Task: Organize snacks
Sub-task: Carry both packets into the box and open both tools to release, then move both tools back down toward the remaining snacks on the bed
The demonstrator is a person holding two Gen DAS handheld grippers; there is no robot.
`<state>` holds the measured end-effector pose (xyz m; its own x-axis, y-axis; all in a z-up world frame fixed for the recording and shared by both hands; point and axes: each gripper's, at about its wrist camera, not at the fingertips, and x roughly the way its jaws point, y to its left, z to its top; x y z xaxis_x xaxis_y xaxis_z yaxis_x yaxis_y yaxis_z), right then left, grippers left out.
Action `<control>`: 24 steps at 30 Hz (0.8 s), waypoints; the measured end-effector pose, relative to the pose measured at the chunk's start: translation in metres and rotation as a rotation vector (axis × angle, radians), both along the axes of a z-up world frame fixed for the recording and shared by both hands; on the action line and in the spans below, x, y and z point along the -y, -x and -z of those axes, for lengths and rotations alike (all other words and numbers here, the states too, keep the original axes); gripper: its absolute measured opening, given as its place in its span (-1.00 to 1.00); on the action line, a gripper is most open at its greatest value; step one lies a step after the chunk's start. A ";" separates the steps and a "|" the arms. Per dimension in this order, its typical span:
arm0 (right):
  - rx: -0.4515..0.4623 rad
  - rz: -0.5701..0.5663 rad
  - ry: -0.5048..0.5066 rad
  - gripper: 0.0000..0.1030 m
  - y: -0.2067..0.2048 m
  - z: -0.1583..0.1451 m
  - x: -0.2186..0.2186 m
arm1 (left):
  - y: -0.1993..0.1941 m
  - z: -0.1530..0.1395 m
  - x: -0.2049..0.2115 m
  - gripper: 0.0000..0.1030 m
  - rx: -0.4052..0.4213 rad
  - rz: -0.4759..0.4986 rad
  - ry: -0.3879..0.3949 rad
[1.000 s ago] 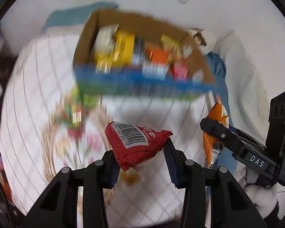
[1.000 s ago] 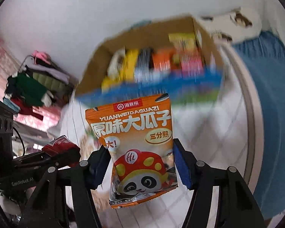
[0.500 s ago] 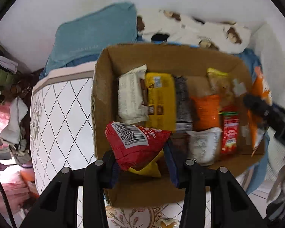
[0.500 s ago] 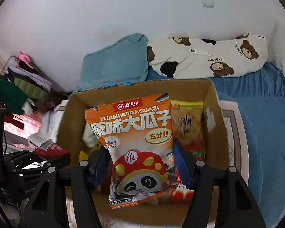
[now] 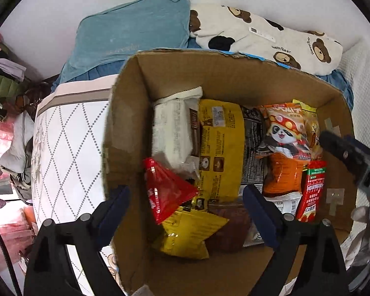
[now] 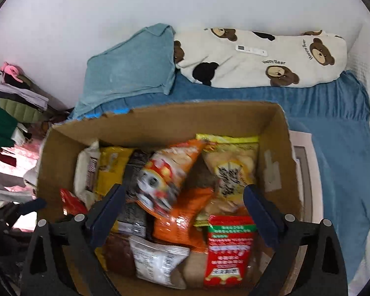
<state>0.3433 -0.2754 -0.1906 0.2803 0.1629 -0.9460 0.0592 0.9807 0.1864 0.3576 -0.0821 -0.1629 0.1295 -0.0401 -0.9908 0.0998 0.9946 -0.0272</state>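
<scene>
Our left gripper (image 5: 185, 212) and right gripper (image 6: 182, 207) have just spread; red packet (image 5: 165, 192) and orange panda bag (image 6: 167, 175) lie loose between them in the cardboard box (image 5: 125, 128).

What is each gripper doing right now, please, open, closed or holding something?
Left gripper: open, jaws just opened; red packet released into the box.
Right gripper: open, jaws just opened; orange panda bag released.

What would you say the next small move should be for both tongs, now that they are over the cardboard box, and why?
Probably lift both tongs straight up out of the cardboard box. The left tongs and right tongs have just been opening and now stand wide. The red triangular packet and the orange panda bag lie free among the snacks, touching neither pad, so nothing is left to hold here.
</scene>
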 end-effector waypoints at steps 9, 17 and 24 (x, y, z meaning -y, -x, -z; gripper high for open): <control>0.012 -0.009 0.088 0.91 0.047 0.000 0.006 | 0.018 -0.005 0.013 0.81 0.044 0.002 0.006; 0.037 -0.008 0.090 0.91 0.085 -0.015 0.004 | 0.042 -0.018 0.019 0.81 0.094 0.006 0.030; 0.129 0.008 0.096 0.91 0.124 -0.050 0.002 | 0.077 -0.045 0.018 0.81 0.198 0.003 0.054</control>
